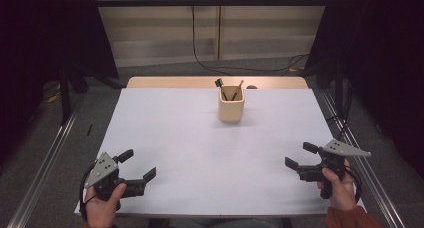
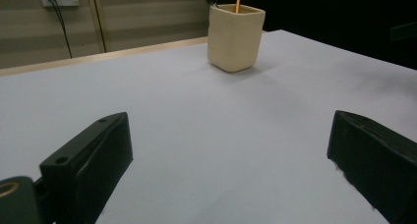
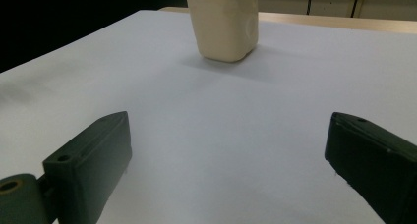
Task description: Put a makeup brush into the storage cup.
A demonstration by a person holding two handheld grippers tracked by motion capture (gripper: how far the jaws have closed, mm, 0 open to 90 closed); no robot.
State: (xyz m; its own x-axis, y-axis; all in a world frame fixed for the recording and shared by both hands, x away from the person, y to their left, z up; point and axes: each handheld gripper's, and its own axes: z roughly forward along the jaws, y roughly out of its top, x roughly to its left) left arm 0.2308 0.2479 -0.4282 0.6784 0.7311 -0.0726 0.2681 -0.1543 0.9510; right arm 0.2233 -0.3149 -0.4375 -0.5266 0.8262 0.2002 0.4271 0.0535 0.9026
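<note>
The counter [image 1: 165, 138], 1 of it, white-topped w/ a wood strip along its far edge, is the biggest thing here and carries little. Next in size: 2 hand-held grippers. The left hand-held gripper [image 1: 136, 165] sits at approx 7 o'clock on the counter, held low near the front edge, jaws spread wide w/ nothing between them; the left gripper view shows bare white surface between both black jaws. The right hand-held gripper [image 1: 300, 156] sits at approx 4 o'clock, jaws also wide and empty, pointing in toward the middle. Then 1 cream cup [image 1: 231, 104], squarish w/ rounded corners, standing upright at 12 o'clock near the far edge, well apart from both grippers. It looks like ceramic or thick plastic: stiff, prob. moderately heavy for its size, smooth walls so a bit slippery, and breakable if ceramic and knocked over. Its flat sides suit a pinch across 2 opposite walls around mid-height; grabbing at the rim risks tipping it. Smallest: 2 sticks in the cup, a dark-headed tool [image 1: 220, 87] leaning toward 11 o'clock and a thin wooden stick [image 1: 237, 89] leaning toward 1 o'clock. Both look light, rigid, thin, easy to roll or slip betw. flat jaws; best taken on the shaft just above the rim, pulled along their lean. What exactly they are, can't tell at this size.
</note>
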